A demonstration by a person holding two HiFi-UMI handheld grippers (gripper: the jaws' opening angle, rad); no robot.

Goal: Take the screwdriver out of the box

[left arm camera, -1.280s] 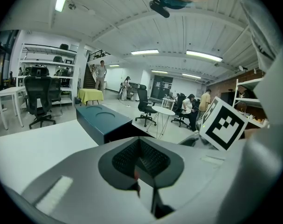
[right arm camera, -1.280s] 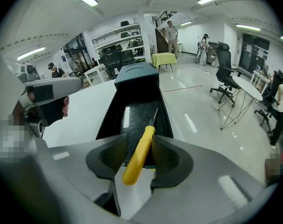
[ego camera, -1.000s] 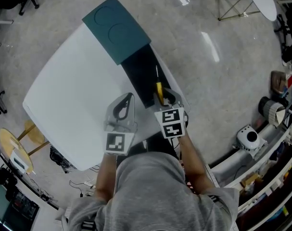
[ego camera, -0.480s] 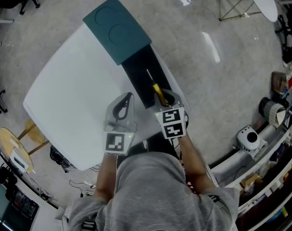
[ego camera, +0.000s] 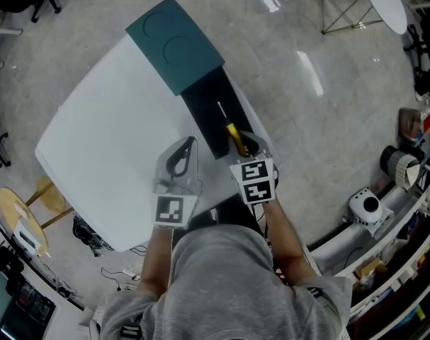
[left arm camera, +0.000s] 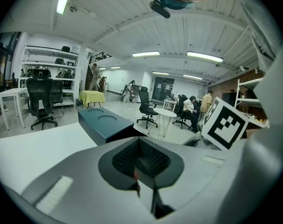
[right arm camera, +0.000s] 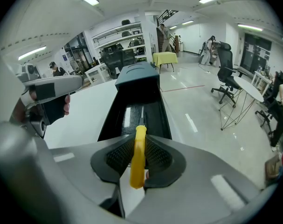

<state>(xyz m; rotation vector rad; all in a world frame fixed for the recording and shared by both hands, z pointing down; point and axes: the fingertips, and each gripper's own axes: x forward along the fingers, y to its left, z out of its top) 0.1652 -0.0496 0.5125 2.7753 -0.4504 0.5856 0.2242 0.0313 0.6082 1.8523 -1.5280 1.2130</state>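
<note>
A long black box [ego camera: 204, 103] lies open on the white table [ego camera: 108, 140], with its teal lid [ego camera: 176, 42] at the far end. My right gripper [ego camera: 241, 142] hangs over the box's near end; its jaws have just been closing and are now shut on the yellow handle of the screwdriver [ego camera: 233, 134]. The metal shaft points up and to the left over the box. In the right gripper view the screwdriver [right arm camera: 139, 148] stands pinched between the pads of that gripper [right arm camera: 138, 157], above the box [right arm camera: 111, 115]. My left gripper [ego camera: 187, 147] is shut and empty over the table, left of the box, as the left gripper [left arm camera: 140, 160] view confirms.
The box runs close to the table's right edge, with polished floor beyond it. The teal lid [left arm camera: 104, 122] lies ahead in the left gripper view. Office chairs [left arm camera: 41, 99], a small round table [left arm camera: 163, 112] and people stand far off. Shelves with clutter line the right side [ego camera: 406, 168].
The right jaws closed on the yellow handle. The screwdriver's shaft swung from pointing straight up the box to leaning up-left. Neither hand shifted place.
</note>
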